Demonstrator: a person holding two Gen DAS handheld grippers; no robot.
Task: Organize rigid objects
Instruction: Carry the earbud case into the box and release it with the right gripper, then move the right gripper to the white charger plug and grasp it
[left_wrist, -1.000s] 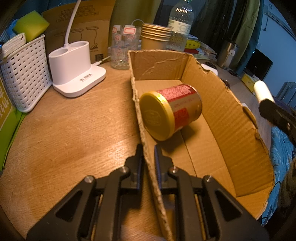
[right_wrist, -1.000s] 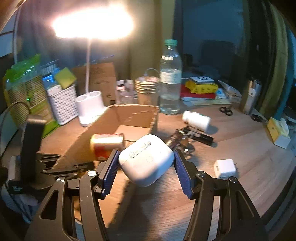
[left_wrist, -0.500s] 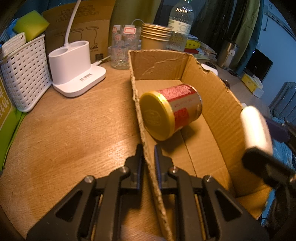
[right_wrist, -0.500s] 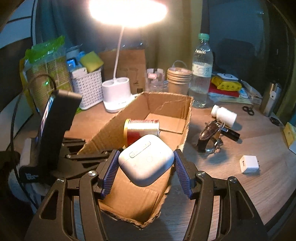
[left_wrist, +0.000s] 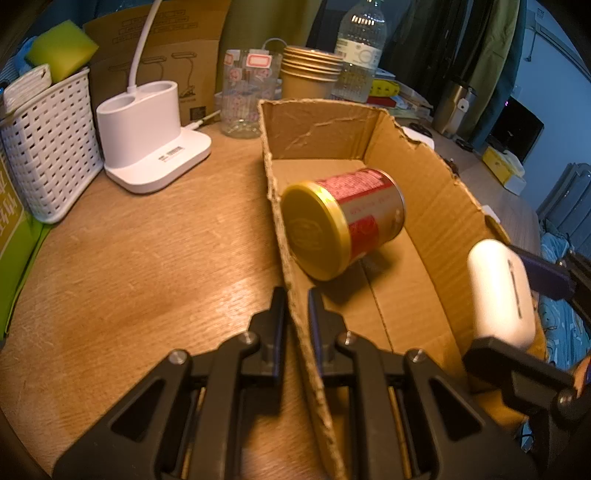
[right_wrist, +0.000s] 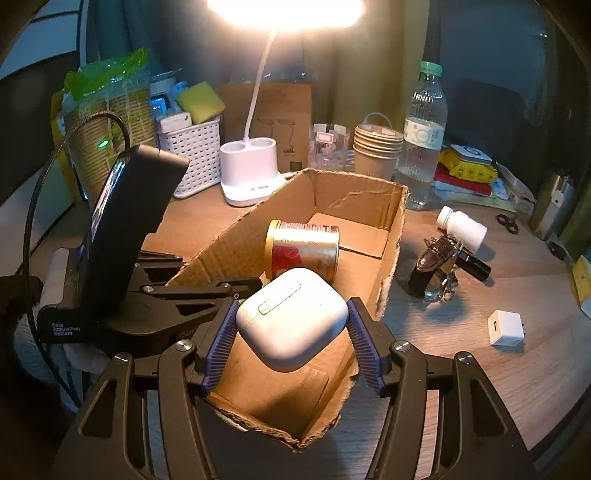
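Observation:
An open cardboard box lies on the wooden table. Inside it a red can with a gold lid rests on its side. My left gripper is shut on the box's left wall, one finger on each side of the cardboard. My right gripper is shut on a white earbud case, which hangs above the near end of the box, just inside its right wall.
A white lamp base, white basket, glass, paper cups and water bottle stand behind the box. Right of it lie a pill bottle, a watch and a white charger.
My right gripper has carried the earbud case leftward and lower, from beside the box's right wall to over its near end. The left gripper and the can have stayed put.

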